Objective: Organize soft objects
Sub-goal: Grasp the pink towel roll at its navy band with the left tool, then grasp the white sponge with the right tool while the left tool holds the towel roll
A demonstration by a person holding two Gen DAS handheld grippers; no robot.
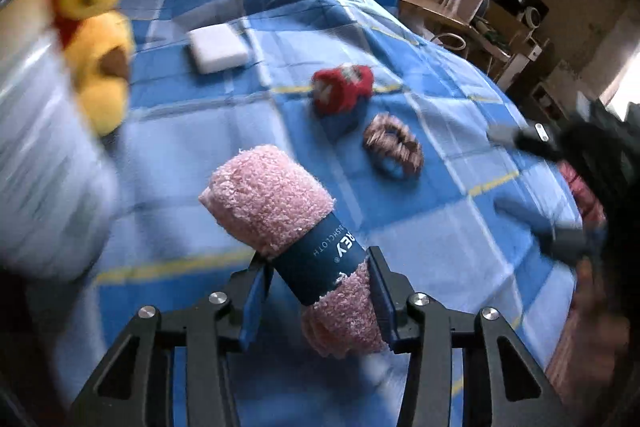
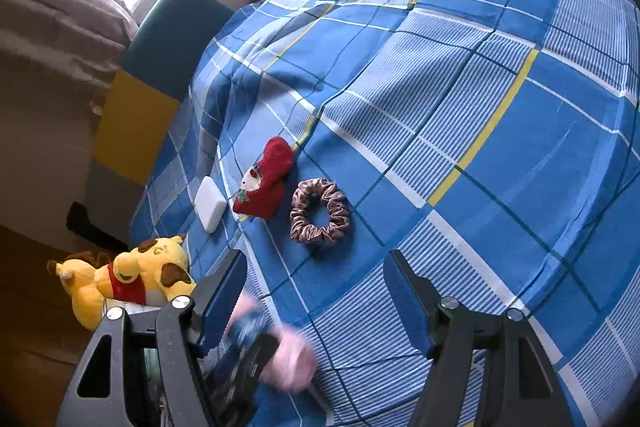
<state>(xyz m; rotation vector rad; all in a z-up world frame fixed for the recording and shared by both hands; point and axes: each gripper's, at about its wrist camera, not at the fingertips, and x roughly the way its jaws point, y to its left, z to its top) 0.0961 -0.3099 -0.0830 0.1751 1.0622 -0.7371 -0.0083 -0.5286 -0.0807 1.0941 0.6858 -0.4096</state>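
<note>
The left gripper is clamping a rolled pink dishcloth with a dark blue paper band around it, the two blue-padded fingers pressing against the roll from either side; the roll is sitting raised above the blue checked bedspread, tilting away from the camera; in the right wrist view the same roll is showing as a pink blur low in the frame, with the left tool's dark body across it. The right gripper is hanging spread wide with nothing between its fingers, hovering over the bedspread. On the cover, a brown satin scrunchie is lying flat, just beside a red plush stocking with a white figure on it; a white rectangular sponge block is lying near the stocking's other side, apart from it. A yellow plush bear in a red shirt is lying off the bed's edge on something pale that is too blurred to make out; in the left wrist view the bear is appearing at the left, smeared by motion.
</note>
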